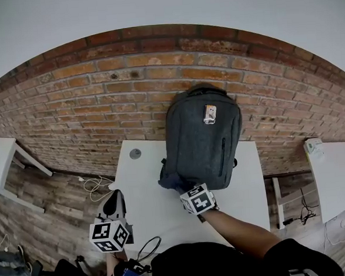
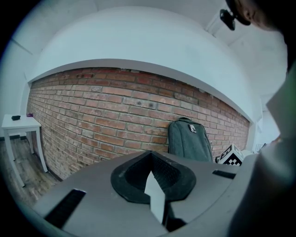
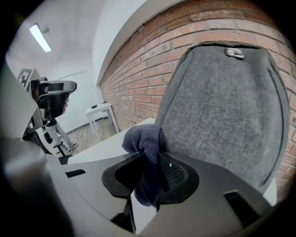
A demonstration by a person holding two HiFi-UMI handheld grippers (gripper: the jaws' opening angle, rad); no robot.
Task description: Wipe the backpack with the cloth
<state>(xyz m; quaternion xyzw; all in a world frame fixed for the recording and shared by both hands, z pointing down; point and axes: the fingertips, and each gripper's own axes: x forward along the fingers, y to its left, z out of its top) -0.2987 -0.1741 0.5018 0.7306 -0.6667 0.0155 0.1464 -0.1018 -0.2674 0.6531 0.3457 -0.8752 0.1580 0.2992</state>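
- The left gripper (image 1: pixel 114 198) hung low at the table's near left corner, above the wooden floor. In the left gripper view its jaws (image 2: pixel 151 156) stood together with nothing between them.
- The right gripper (image 1: pixel 187 189), at the end of a bare forearm (image 1: pixel 234 225), reached across the white table (image 1: pixel 154 209) to the foot of the backpack.
- Its jaws (image 3: pixel 153 161) were clamped on a dark blue cloth (image 3: pixel 141 137), which bunched up above the pads and hung in a fold below them.
- The cloth (image 1: pixel 177 185) was pressed against the lower left corner of the backpack's front.
- The grey backpack (image 1: pixel 202 141) stood upright on the far part of the table, leaning back on the brick wall (image 1: pixel 87 99). A small light tag (image 1: pixel 210 114) sat near its top.
- A round grey cable port (image 1: pixel 135 153) lay in the tabletop just left of the backpack.
- A white cable (image 1: pixel 93 183) lay coiled on the floor at the wall's foot.
- A small white side table (image 1: pixel 2 157) stood well off to the left, and another white table (image 1: pixel 337 173) to the right.
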